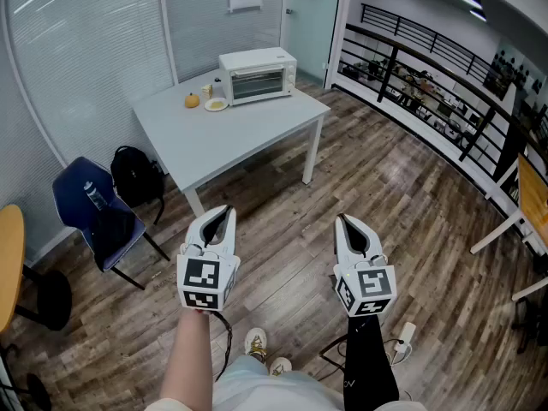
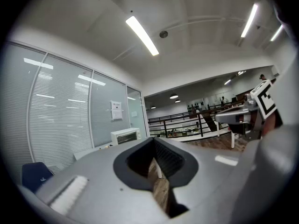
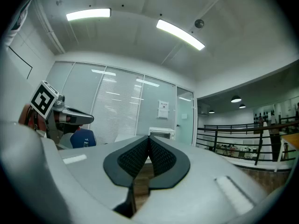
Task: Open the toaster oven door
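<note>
A white toaster oven [image 1: 257, 74] stands at the far end of a grey table [image 1: 248, 135], its glass door closed. Both grippers hang over the wood floor, well short of the table. My left gripper [image 1: 227, 209] is shut and holds nothing. My right gripper [image 1: 342, 219] is likewise shut and empty. In the left gripper view the closed tips [image 2: 153, 139] point toward the distant toaster oven [image 2: 126, 136]. In the right gripper view the tips [image 3: 149, 138] line up just below the toaster oven [image 3: 161, 133].
An orange fruit [image 1: 192, 100], a small plate [image 1: 217, 104] and a cup [image 1: 206, 90] sit left of the oven. A blue chair [image 1: 94, 208] and black backpack [image 1: 137, 175] stand left of the table. A black railing [image 1: 428, 50] runs along the right.
</note>
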`<state>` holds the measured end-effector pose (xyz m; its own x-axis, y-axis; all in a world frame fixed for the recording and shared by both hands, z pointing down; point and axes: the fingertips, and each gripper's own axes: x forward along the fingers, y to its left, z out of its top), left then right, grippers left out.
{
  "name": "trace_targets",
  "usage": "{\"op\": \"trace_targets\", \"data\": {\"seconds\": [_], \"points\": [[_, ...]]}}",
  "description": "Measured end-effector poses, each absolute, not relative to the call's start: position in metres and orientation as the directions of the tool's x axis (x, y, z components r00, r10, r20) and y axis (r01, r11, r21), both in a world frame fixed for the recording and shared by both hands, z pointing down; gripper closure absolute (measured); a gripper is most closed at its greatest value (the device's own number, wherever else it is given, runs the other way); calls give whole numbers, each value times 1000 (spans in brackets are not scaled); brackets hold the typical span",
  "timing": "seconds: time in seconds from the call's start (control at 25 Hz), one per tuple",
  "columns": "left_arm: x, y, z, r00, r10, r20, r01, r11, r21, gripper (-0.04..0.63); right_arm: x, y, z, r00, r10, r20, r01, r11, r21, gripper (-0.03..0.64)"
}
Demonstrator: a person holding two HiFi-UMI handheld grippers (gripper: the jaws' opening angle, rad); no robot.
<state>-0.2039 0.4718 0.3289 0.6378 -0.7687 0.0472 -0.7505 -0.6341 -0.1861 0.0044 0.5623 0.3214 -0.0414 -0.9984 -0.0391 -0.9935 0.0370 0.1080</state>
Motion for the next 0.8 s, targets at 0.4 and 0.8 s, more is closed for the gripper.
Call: {"op": "trace_targets", "data": {"seconds": [0.4,0.8], "points": [[-211,400,320,665,-746,29,-729,-657,-190,538,-13,489,308,-33,-998,-58,-993,26,119,614],[-224,335,311,698,-716,8,-702,-685,-195,538,-29,434,298,10,-997,-79,-993,-19,120,614]]}}
